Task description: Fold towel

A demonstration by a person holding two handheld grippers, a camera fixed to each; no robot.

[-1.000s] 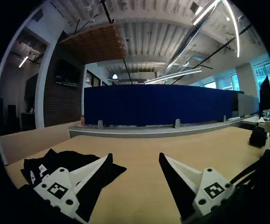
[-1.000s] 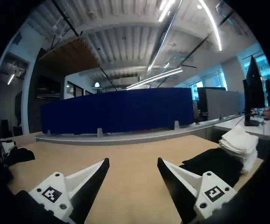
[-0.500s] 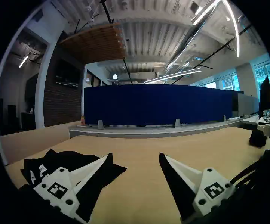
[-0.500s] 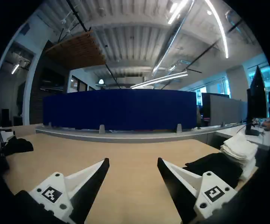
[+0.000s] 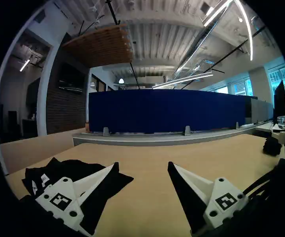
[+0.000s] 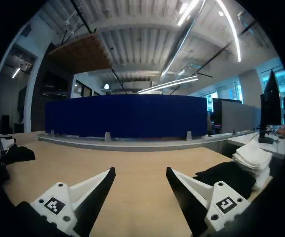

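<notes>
Towel [image 5: 59, 168] (black, crumpled, probably limp) wants pinching at a corner; left claw [image 5: 142, 166] and right claw [image 6: 140, 170] both gape empty.

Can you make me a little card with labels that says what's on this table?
place: wooden table in front of a blue divider
left gripper: open, holding nothing
right gripper: open, holding nothing
black towel: crumpled on the table, by the left gripper
white towels: stacked near the table's edge
folding: not started
</notes>
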